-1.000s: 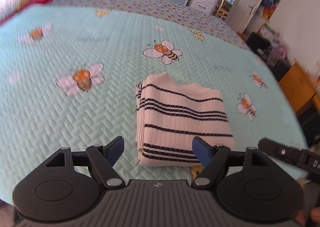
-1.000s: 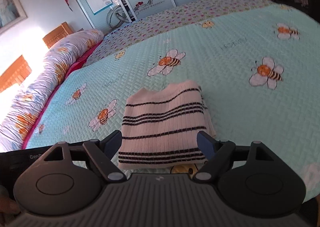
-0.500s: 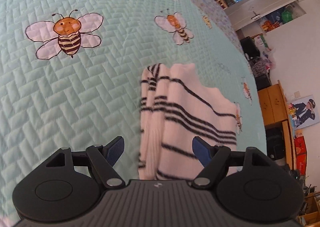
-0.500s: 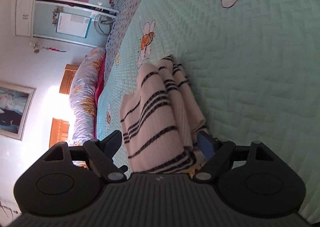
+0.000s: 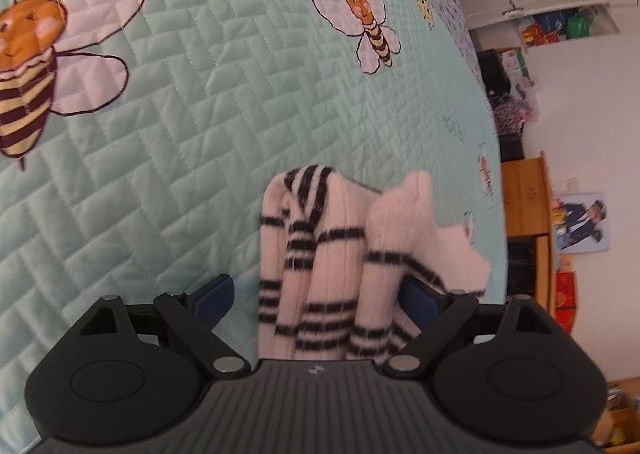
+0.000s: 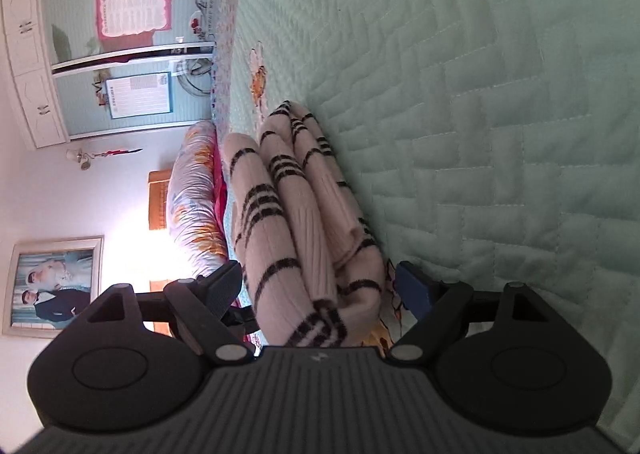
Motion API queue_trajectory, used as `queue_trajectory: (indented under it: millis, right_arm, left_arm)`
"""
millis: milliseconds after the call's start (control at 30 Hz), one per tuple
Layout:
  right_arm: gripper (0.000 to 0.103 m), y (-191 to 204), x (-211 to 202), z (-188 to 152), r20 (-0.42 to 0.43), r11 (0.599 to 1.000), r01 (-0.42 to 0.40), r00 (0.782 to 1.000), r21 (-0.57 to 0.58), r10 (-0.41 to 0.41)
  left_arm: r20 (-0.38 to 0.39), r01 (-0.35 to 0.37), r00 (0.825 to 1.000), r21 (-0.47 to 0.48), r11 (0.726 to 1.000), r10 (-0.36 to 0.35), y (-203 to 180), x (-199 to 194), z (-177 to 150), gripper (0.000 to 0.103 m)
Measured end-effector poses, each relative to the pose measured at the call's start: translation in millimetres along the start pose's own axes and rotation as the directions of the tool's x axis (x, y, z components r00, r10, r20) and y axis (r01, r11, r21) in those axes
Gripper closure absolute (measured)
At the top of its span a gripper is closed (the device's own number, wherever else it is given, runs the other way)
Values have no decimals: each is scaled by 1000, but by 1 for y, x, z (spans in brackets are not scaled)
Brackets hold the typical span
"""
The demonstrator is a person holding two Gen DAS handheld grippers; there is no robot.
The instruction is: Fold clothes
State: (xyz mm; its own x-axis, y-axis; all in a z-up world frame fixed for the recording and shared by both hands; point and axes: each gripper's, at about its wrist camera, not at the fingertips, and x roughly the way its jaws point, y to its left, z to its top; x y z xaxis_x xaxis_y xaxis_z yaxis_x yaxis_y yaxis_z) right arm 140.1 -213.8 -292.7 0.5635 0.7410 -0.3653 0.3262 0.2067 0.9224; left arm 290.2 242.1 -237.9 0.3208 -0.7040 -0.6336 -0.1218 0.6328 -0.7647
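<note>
The left gripper (image 5: 316, 298) is seen wide open, with the blue pads (image 5: 212, 294) standing apart. Between them sits one end of the folded sweater (image 5: 332, 254). The cloth is not being pinched. The far pad at 3 o'clock is partly hidden by the knit, so it cannot be told whether it touches.

The right gripper (image 6: 320, 286) is open too. The other end of the sweater (image 6: 296, 222) is framed by its fingers, and no squeeze is seen there either. The bundle is thick: several soft rolls with black stripes are stacked side by side.

The sweater lies folded on the bed (image 5: 200, 114), on a green quilt with bees (image 5: 362, 20) printed on it. From the left gripper, one bee is seen at 12 o'clock and a big one at 10 o'clock. A rolled duvet (image 6: 196, 198) is seen at 10 o'clock from the right gripper.

The clothes look folded already. It cannot be told whether the stack is about to be lifted or was just put down.

Some things could go wrong. If only the top rolls are caught, the lower layers may slip out and the fold may come undone. If one side is raised higher than the other, the bundle may sag and open. The quilt could also be pinched along with the knit.
</note>
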Motion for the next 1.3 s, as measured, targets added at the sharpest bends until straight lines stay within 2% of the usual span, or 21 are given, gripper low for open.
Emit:
queue_trajectory:
  millis: [133, 267, 400, 533, 767, 967, 1133, 1300]
  right_arm:
    - [19, 3, 4, -1, -15, 1000, -1, 1000, 7, 1]
    - [19, 0, 6, 1, -3, 999, -20, 1000, 37, 20]
    - [19, -1, 6, 1, 2, 999, -24, 1000, 43, 24]
    - [19, -1, 11, 0, -5, 998, -32, 999, 62, 33]
    - [18, 6, 29, 1, -29, 999, 6, 1000, 54, -5]
    - [18, 18, 40, -5, -11, 997, 70, 997, -24, -70]
    - [38, 19, 40, -9, 41, 993, 86, 996, -83, -83]
    - [48, 22, 36, -11, 59, 990, 81, 995, -114, -75]
  left_arm:
    - [13, 102, 995, -35, 994, -101, 7, 1, -1, 7]
    - [24, 194, 981, -55, 979, -193, 13, 1, -7, 5]
    - [22, 228, 974, -36, 973, -227, 10, 1, -12, 2]
    - [6, 198, 980, 3, 980, -198, 2, 5, -13, 1]
    - [-25, 120, 993, 98, 988, -118, -14, 21, -8, 3]
    - [9, 93, 995, 101, 990, -95, -6, 15, -7, 23]
    - [30, 106, 994, 105, 989, -109, -10, 12, -9, 36]
    - [47, 118, 991, 105, 987, -123, -16, 8, -10, 43]
